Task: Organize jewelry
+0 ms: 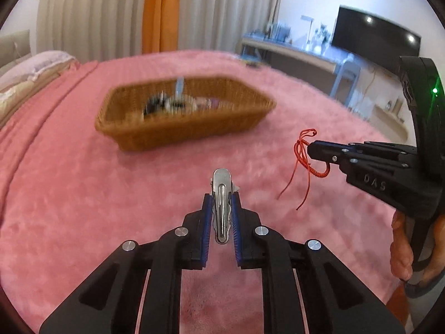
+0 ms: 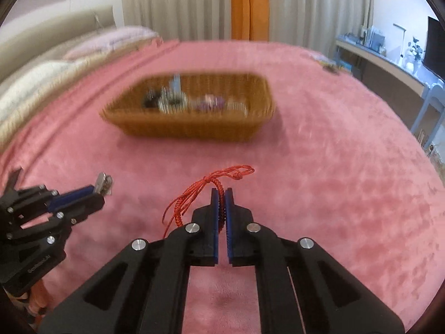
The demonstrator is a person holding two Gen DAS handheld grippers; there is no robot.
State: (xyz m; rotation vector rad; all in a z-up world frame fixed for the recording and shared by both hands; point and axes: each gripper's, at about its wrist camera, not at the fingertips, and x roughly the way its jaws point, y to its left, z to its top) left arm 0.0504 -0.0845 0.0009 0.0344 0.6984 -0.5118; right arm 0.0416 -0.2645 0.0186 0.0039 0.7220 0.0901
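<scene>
Above the pink plush blanket (image 1: 83, 194), left gripper (image 1: 221, 194) is clamping a silver metal hair clip (image 1: 221, 208), right gripper (image 2: 221, 194) is pinching a red braided cord bracelet (image 2: 205, 194); both should release only once over the brown wicker basket (image 2: 194, 130).

The wicker basket (image 1: 183, 128) is golden brown with a fine woven pattern; the blanket (image 1: 83, 194) under it is plush pink, mottled lighter and darker. Nearer than the basket, a silver metal hair clip (image 1: 221, 206) sits between blue ribbed pads (image 1: 207, 222) on the black left gripper (image 1: 221, 197). The braided cord bracelet (image 2: 211, 192) is bright red, held by the black right gripper (image 2: 221, 194). Behind the basket hang cream pleated curtains (image 2: 178, 2) with one orange panel (image 2: 249, 2)
</scene>
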